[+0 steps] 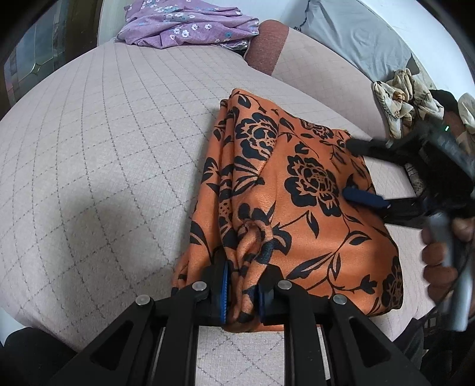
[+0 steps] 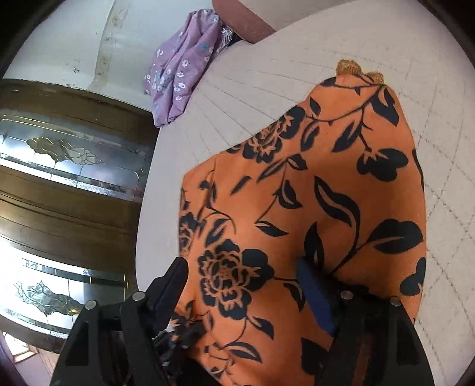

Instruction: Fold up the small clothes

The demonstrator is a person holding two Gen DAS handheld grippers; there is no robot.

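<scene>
Folding goes best here if you read the bed (image 1: 89, 148) first: its pale quilted cover is the surface you are working on, and the orange floral garment (image 1: 297, 184) lies across the middle of it, already doubled into a rough rectangle. A purple flowered cloth (image 1: 184, 26) sits heaped at the far edge, well apart from your work, and a crumpled cream cloth (image 1: 397, 95) lies off to the right beside a grey pillow (image 1: 356, 35).

Your left tool (image 1: 241, 292) is clenched on a gathered bunch of the garment's near edge; the fabric puckers up between the two blue pads. Judging by that pucker, you hold several layers at once, so carry them together and keep the edge taut rather than letting it bunch further.

Your right tool (image 2: 246, 294) is released, its fingers spread wide over the garment with cloth lying between them, one blue pad resting on the printed surface. In the left wrist view it reaches in from the right side, over the garment's right edge. I would close it on that edge before you lift, so both corners travel level.

Bring the near edge over toward the far one in a single even sweep, lay it down flat, and only then let go. The likely fault is a skewed fold if one side leads.
</scene>
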